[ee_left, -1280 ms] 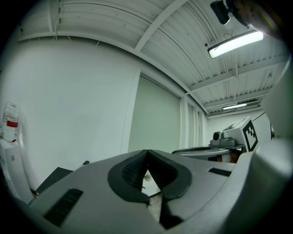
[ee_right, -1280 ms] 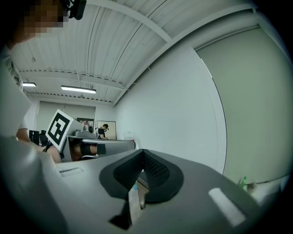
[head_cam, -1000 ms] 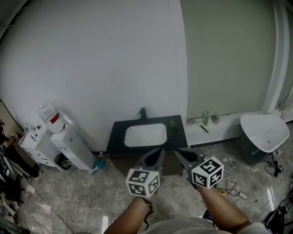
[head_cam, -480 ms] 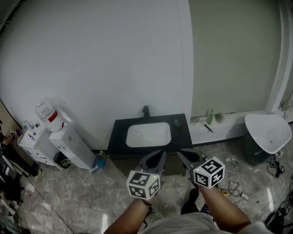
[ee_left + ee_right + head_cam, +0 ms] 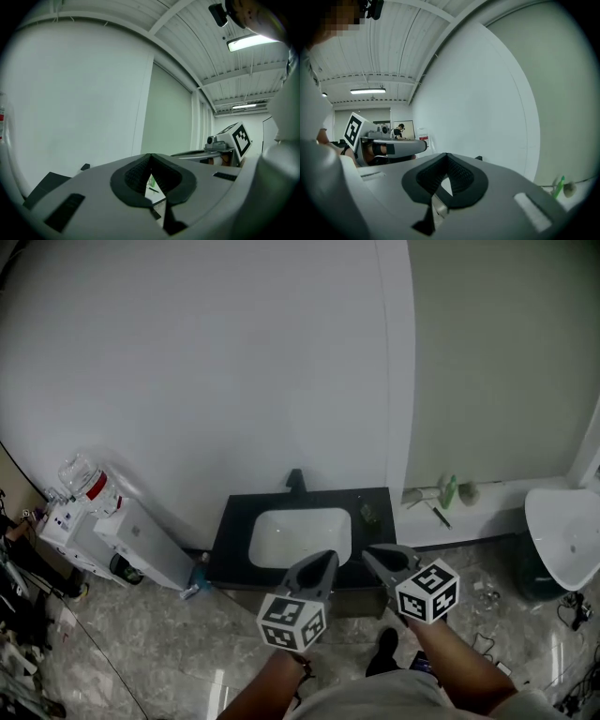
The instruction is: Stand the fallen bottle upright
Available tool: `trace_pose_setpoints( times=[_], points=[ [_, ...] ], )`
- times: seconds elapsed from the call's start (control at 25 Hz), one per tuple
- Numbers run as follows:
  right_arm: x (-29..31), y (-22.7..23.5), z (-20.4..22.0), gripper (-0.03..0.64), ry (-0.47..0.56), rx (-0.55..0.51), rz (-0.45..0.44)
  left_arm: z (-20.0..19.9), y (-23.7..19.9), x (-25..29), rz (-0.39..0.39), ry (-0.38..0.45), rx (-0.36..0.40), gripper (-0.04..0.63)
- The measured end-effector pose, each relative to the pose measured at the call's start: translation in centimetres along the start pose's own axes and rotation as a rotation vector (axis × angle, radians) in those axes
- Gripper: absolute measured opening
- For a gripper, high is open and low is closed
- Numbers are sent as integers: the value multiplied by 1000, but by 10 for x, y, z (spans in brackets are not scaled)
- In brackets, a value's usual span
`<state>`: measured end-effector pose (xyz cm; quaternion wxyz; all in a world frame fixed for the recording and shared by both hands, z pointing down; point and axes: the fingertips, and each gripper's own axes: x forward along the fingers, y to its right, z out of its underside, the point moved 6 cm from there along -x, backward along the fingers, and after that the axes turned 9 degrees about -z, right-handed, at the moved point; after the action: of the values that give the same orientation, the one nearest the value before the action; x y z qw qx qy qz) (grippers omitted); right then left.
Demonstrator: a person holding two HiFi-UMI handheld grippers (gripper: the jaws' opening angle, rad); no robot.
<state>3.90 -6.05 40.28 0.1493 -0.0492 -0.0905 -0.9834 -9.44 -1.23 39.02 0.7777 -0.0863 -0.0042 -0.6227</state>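
Observation:
A small dark bottle-like thing (image 5: 368, 514) sits on the black counter (image 5: 234, 545), right of the white basin (image 5: 300, 535); it is too small to tell how it lies. A green bottle (image 5: 448, 491) stands on the white ledge to the right and also shows as the green bottle (image 5: 557, 186) in the right gripper view. My left gripper (image 5: 328, 559) and right gripper (image 5: 370, 554) hover side by side over the counter's front edge, both pointing about level at the wall. The left gripper (image 5: 150, 157) and right gripper (image 5: 446, 157) have their tips together with nothing between them.
A black faucet (image 5: 295, 480) stands behind the basin. A water dispenser (image 5: 122, 531) stands at the left, with a blue bottle (image 5: 199, 568) on the floor beside it. A white bin (image 5: 567, 540) is at the right. Cables lie on the marble floor.
Both grippers have moved forward and a little down toward the sink counter, which now lies right under their tips. Their jaws stayed closed throughout.

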Motion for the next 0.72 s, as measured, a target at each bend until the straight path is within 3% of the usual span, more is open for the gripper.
trace_pose_setpoints(
  times=[0.36,0.72],
  points=[
    [40,187,-11,3,-117,35,-93,-8,-20,176,-40,36,-39,9],
    [92,298,15,5,-293,157,-103,14,-39,249,7,-20,-60,9]
  ],
)
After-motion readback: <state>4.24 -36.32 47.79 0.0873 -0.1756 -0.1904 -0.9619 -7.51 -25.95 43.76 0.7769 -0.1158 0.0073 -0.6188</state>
